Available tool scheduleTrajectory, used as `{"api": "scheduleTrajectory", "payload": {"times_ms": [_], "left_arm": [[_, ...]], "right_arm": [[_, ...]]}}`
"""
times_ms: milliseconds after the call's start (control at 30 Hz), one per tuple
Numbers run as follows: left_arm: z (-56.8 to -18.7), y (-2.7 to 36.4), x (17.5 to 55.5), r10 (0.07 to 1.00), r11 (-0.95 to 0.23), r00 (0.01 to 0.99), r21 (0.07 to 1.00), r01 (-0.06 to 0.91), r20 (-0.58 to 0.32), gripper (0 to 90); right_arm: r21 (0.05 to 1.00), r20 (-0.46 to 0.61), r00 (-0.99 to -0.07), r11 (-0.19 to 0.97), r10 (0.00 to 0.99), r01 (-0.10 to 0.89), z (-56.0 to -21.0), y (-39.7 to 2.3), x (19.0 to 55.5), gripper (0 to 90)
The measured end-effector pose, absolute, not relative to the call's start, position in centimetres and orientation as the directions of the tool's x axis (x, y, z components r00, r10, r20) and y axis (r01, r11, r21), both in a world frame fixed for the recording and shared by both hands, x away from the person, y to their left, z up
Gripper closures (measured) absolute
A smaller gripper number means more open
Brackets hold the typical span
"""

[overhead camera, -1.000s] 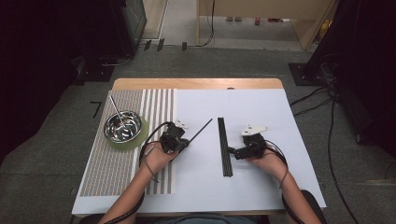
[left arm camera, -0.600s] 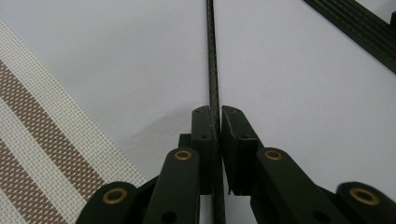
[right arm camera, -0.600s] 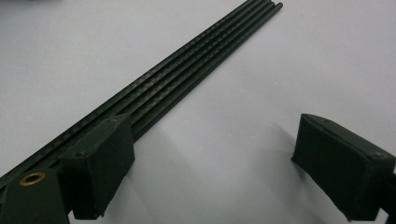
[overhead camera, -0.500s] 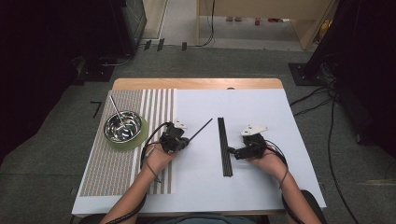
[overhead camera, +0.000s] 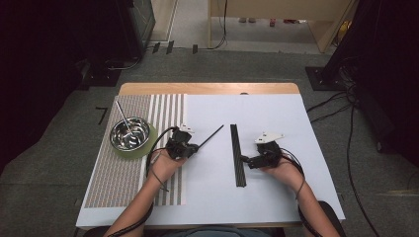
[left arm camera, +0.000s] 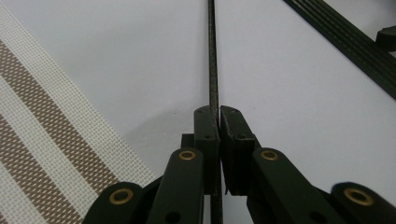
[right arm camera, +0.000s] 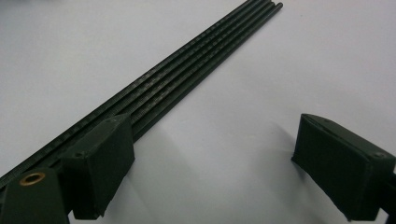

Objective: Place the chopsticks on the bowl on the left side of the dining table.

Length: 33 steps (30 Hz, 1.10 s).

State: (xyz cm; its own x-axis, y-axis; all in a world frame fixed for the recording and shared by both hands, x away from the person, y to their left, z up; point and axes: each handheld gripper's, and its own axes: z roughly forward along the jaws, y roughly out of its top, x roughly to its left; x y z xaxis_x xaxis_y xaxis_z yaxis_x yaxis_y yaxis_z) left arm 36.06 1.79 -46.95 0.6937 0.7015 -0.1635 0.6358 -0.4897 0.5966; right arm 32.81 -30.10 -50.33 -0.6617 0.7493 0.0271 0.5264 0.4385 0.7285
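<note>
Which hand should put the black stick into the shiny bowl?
Probably the left. The left gripper is shut on the thin black rod, and the metal bowl sits on its side. The right gripper is open beside the rod bundle.

Thin black rod (left arm camera: 213, 70) clamped, angled; rod bundle (overhead camera: 237, 154) flat nearby.

No writing, label, brand, number or sign can be read on anything in these pictures.
</note>
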Motion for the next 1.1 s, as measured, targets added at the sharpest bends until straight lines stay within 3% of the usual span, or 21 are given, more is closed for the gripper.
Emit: {"api": "scheduleTrajectory", "payload": {"times_ms": [1100], "left_arm": [[-45.1, 3.6, 36.2, 0.691, -0.487, 0.702, 0.607, 0.628, -0.171, 87.3]], "right_arm": [[0.728, 0.026, -0.663, 0.440, 0.748, 0.525, -50.3, -30.1, 32.8, 11.9]]}}
